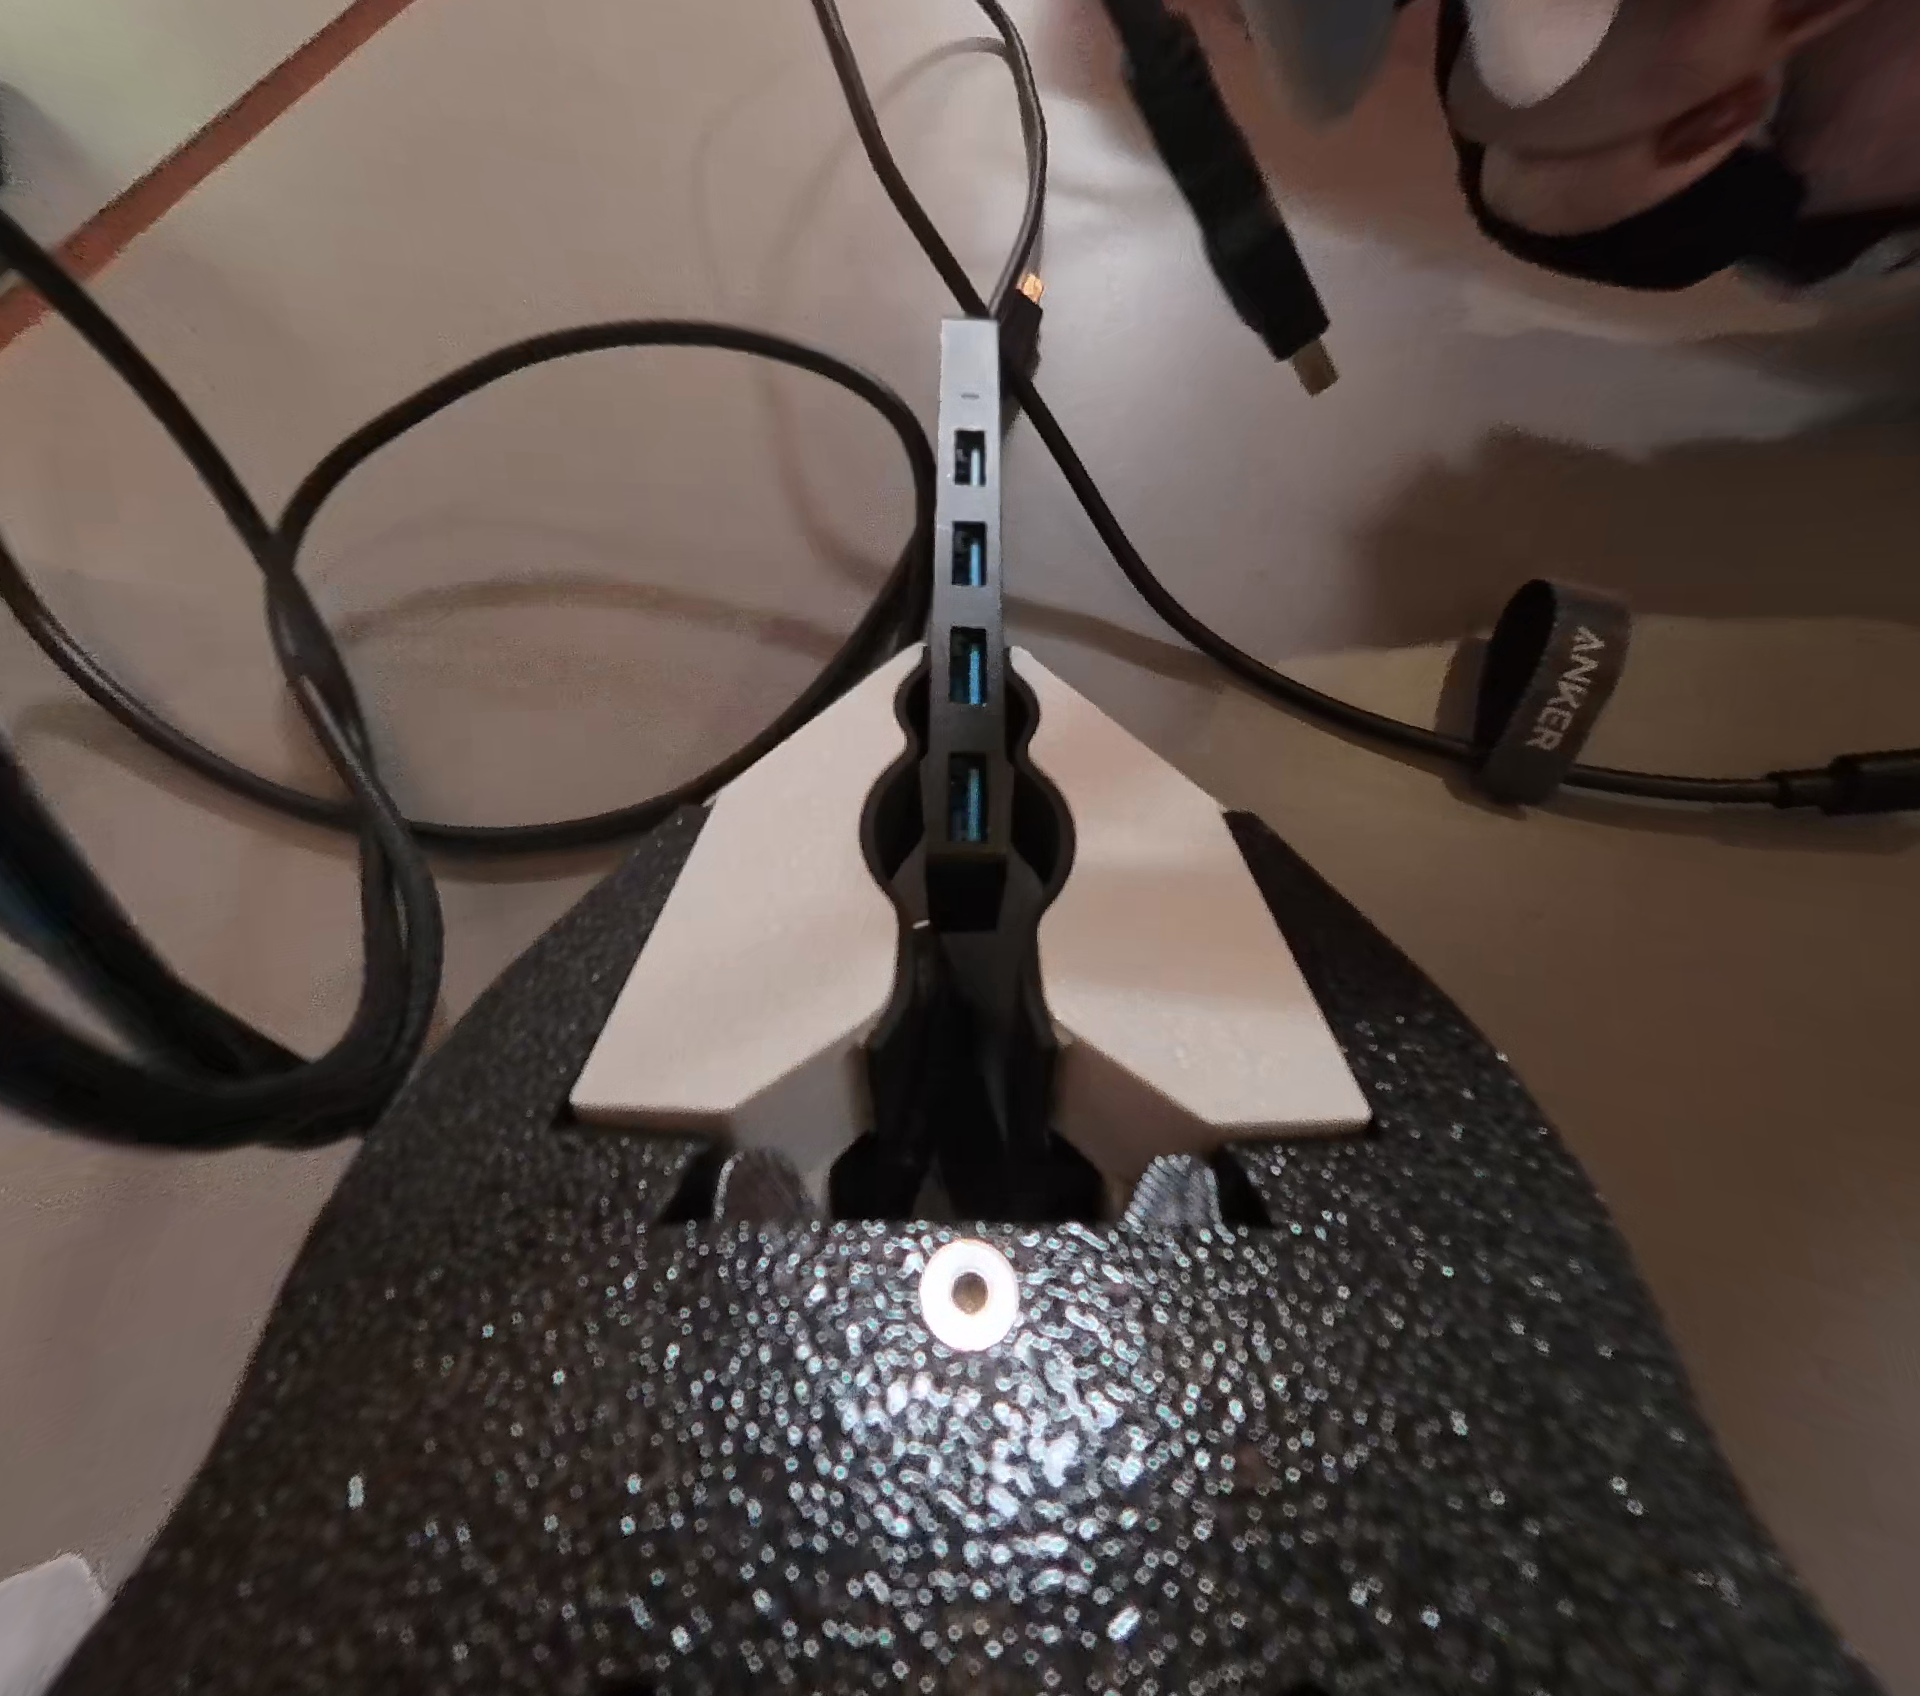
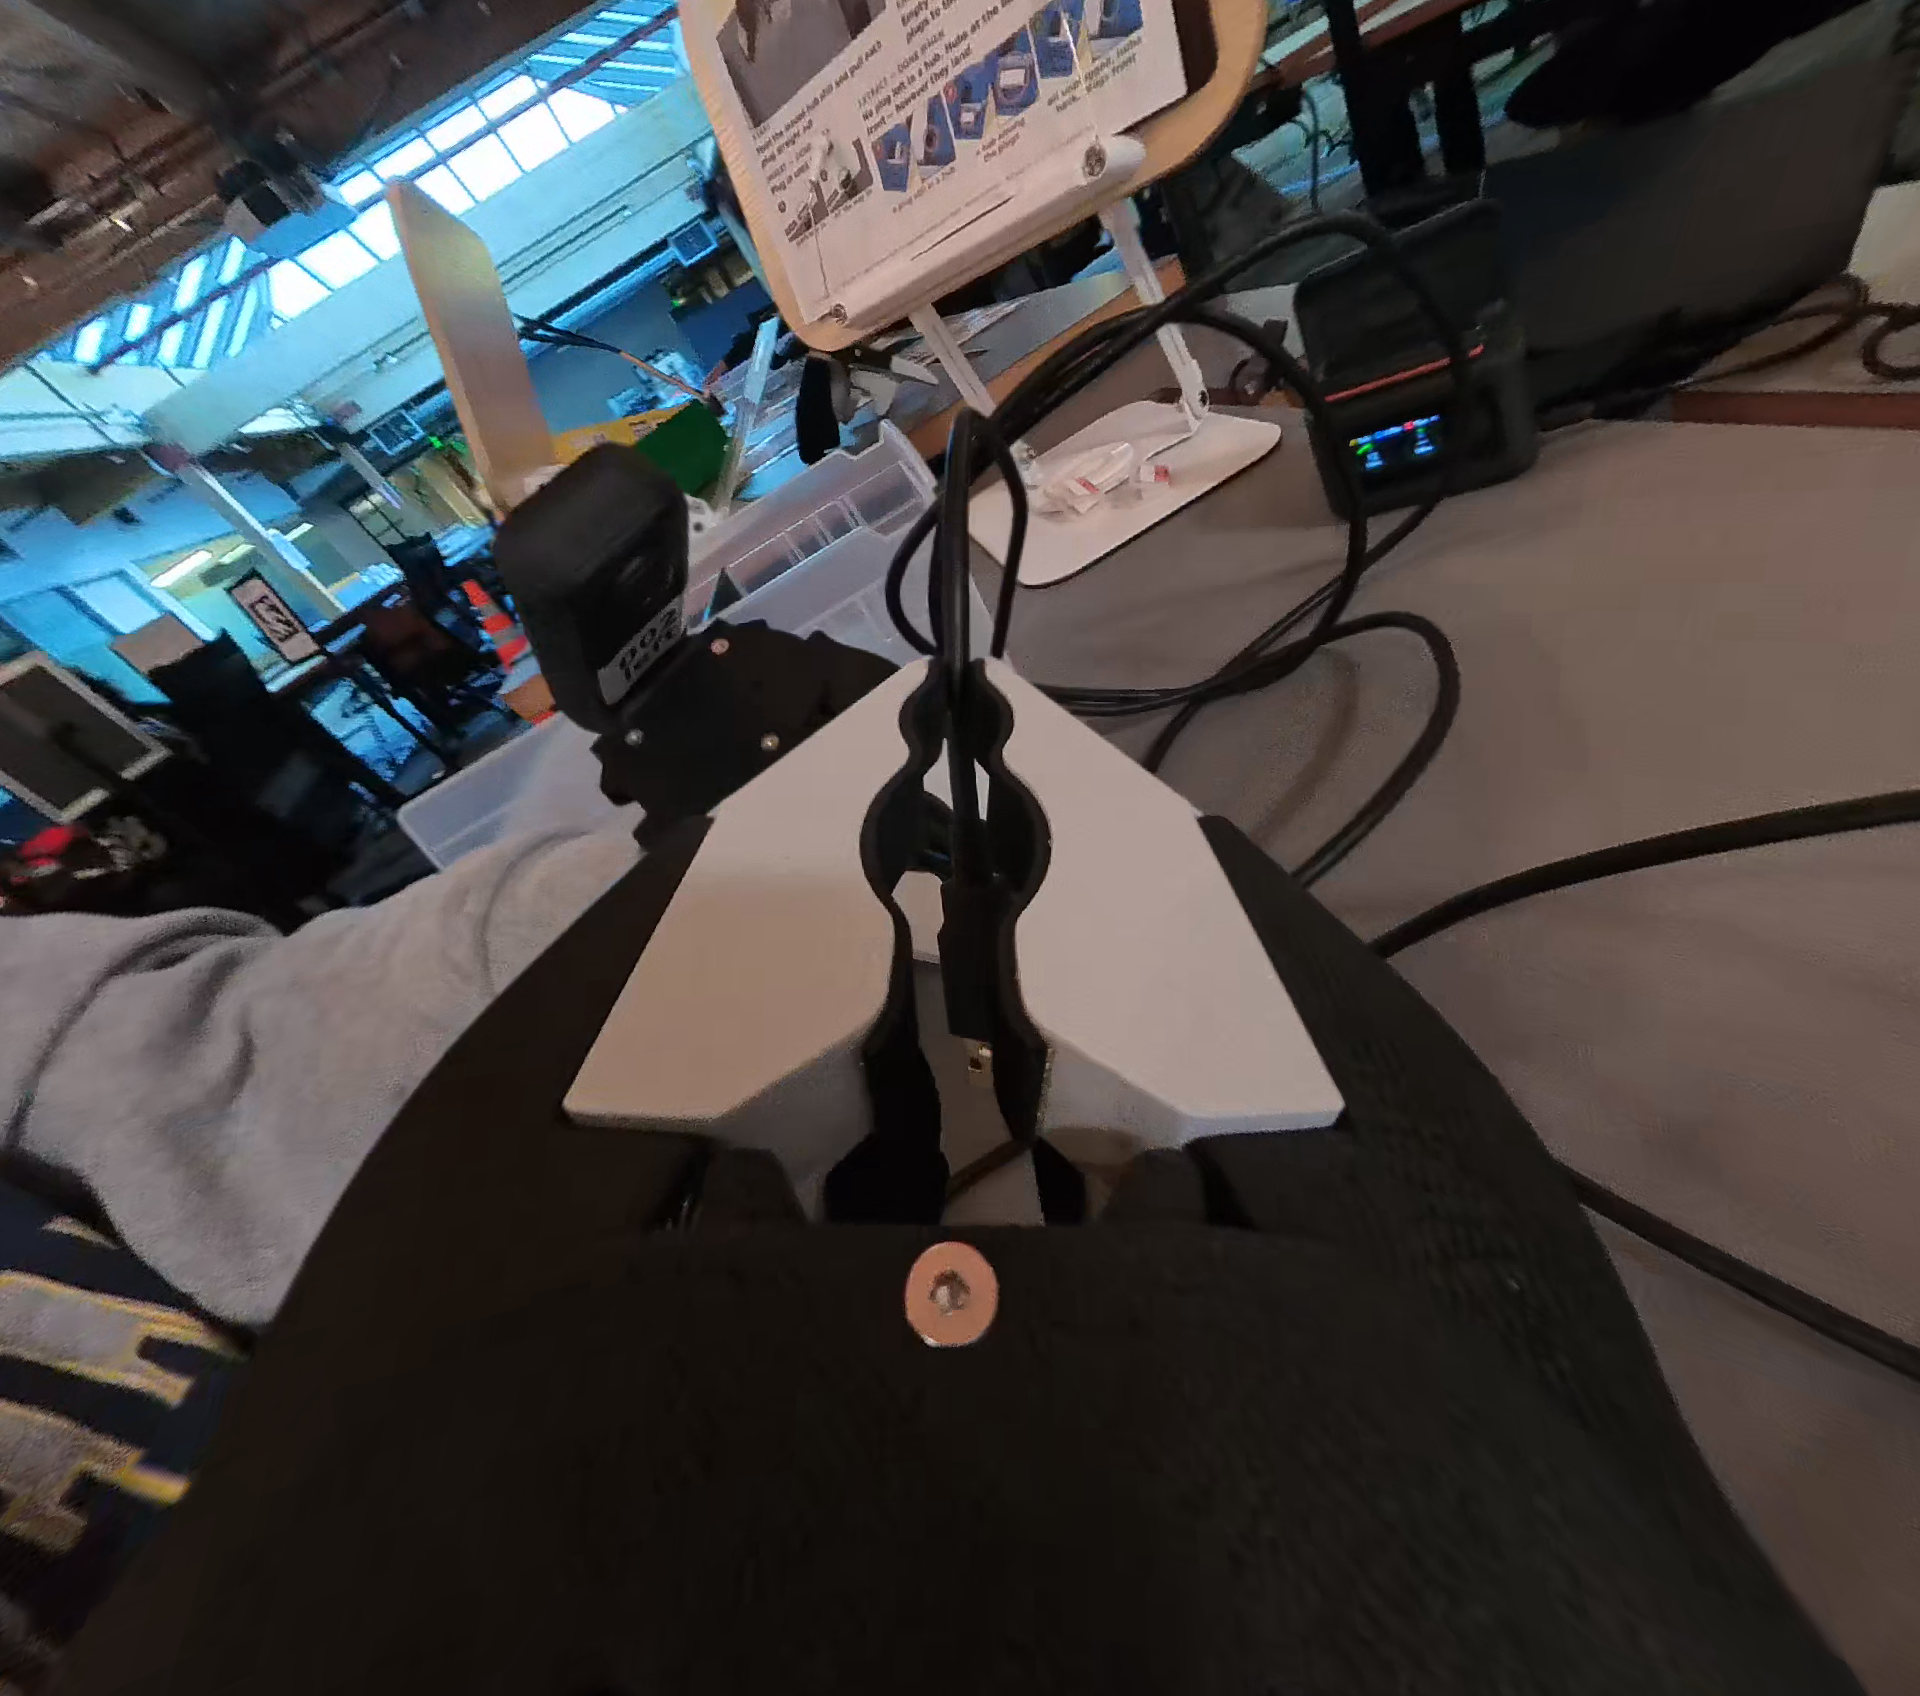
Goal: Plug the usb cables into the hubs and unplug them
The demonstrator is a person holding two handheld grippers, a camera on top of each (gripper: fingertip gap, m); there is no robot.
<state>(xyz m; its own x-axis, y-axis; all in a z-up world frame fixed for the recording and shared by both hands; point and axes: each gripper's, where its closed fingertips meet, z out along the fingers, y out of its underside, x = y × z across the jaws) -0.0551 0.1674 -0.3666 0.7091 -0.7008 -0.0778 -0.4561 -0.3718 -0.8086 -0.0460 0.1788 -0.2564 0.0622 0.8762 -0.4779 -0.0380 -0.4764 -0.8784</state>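
Hub first: the slim dark grey USB hub with four blue-tongued ports [image 1: 971, 607] stands on edge between the white fingers of the left gripper [image 1: 966, 815], which is pinching its near end; all four ports look empty, and its far end points to twelve o'clock over the pale tabletop [image 1: 520, 244]. At about one o'clock in the left wrist view a black USB plug with a metal tip [image 1: 1262, 275] hangs blurred, well apart from the hub. In the right wrist view the right gripper [image 2: 961, 857] is pressed together on a thin black USB cable [image 2: 961, 566], pinching it just behind the plug, whose metal tip points back toward six o'clock.

My judgement of the risks:
- The plug is reversed in the jaws, so lining it up with a port will be awkward; a skewed approach could jam against the port rim.
- The grip falls partly on the cord, so pushing may make the plug pivot or slip.
- Only the hub's near end is held; side force could lever it loose.
- Loose black cable loops [image 1: 312, 607] at nine o'clock could snag.
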